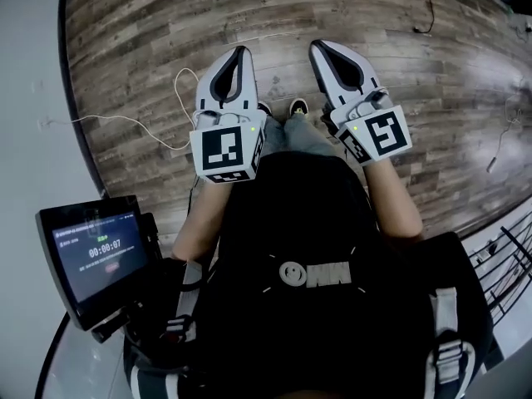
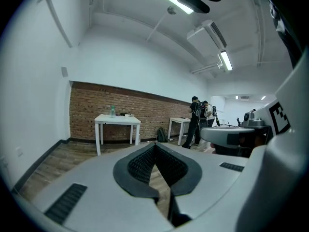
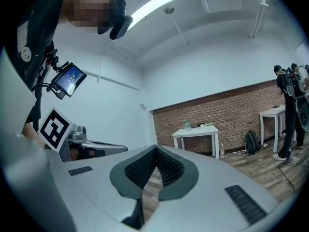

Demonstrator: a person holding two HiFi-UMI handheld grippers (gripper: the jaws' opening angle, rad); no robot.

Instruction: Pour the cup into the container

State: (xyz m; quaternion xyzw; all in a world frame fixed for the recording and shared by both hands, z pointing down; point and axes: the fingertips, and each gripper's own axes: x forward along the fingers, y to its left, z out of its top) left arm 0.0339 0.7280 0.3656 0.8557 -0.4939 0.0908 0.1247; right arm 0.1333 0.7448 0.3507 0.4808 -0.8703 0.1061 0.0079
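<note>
1. Getting to the work is the step in hand, as I judge it: you stand on open wooden floor (image 1: 249,23) with a brick wall (image 2: 96,115) at the far side of the room. Nothing lies within reach.
2. Head for the white worktop (image 2: 117,120) against that wall. It is well away from you, and the right gripper view shows it too (image 3: 195,129). A second worktop (image 2: 179,121) stands further along, with two people (image 2: 194,120) beside it, so give them room.
3. No view shows the cup or the container plainly. Small things sit on the near white worktop, too small to name, so look for both once you are close.
4. Watch the loose cable (image 1: 179,90) on the floor just ahead of your feet, and step over it rather than on it.
5. Your left claw (image 1: 241,54) is closed tip to tip with nothing in it. Only floor shows through the gap behind its pads (image 2: 140,166).
6. Your right claw (image 1: 320,48) is likewise closed and empty.
7. Keep both level and apart. Open the one you will lift with only when the cup is square in front of it, and leave the other free to steady the container.
8. A bottle (image 2: 112,111) stands on the worktop's left end, so don't knock it on your approach.
</note>
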